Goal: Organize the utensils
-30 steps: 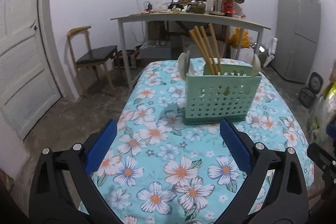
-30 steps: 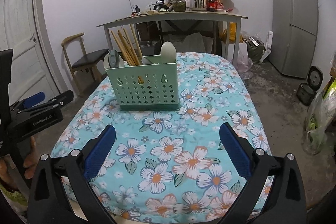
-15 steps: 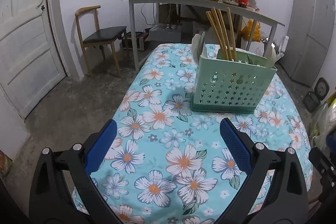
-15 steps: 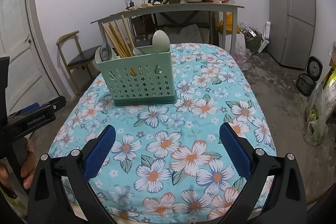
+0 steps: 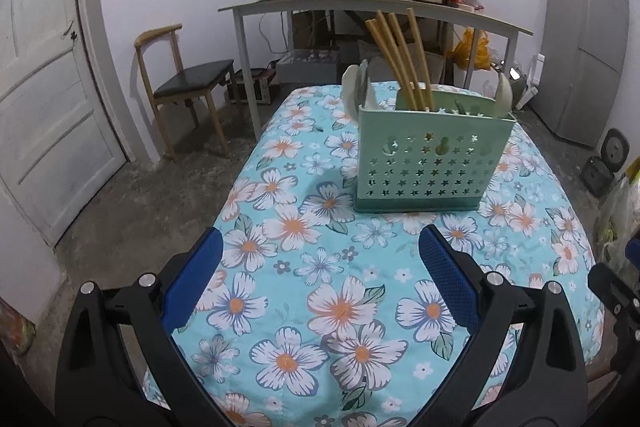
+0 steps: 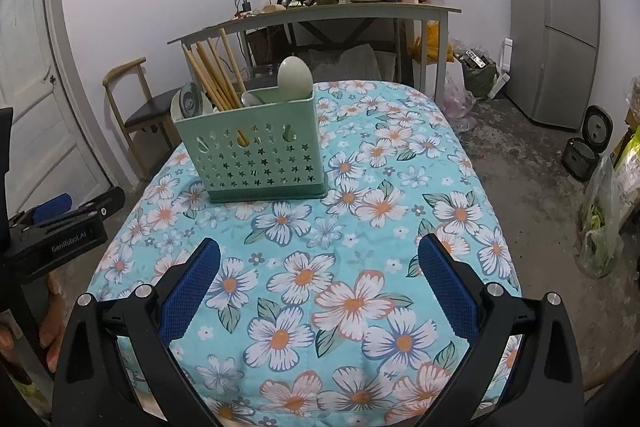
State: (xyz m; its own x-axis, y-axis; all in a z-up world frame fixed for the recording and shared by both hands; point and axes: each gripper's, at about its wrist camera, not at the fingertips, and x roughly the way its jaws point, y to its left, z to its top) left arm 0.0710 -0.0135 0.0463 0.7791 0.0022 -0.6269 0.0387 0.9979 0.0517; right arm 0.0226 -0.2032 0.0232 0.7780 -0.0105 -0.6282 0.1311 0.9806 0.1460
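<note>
Green perforated caddy [image 5: 430, 163], star cut-outs, upright on the floral-clothed bench [image 5: 320, 287], toward its far half. Contents: wooden chopsticks [image 5: 396, 55] leaning left; pale spoon [image 6: 295, 77] standing at the right end in the right wrist view; a further pale utensil [image 5: 354, 89] at the left end. Your left gripper [image 5: 320, 267]: blue-padded fingers [image 5: 192, 279] spread wide, holding nothing, above the bench's near half. Your right gripper [image 6: 320, 267]: fingers [image 6: 448, 287] equally wide apart, empty, well short of the caddy.
</note>
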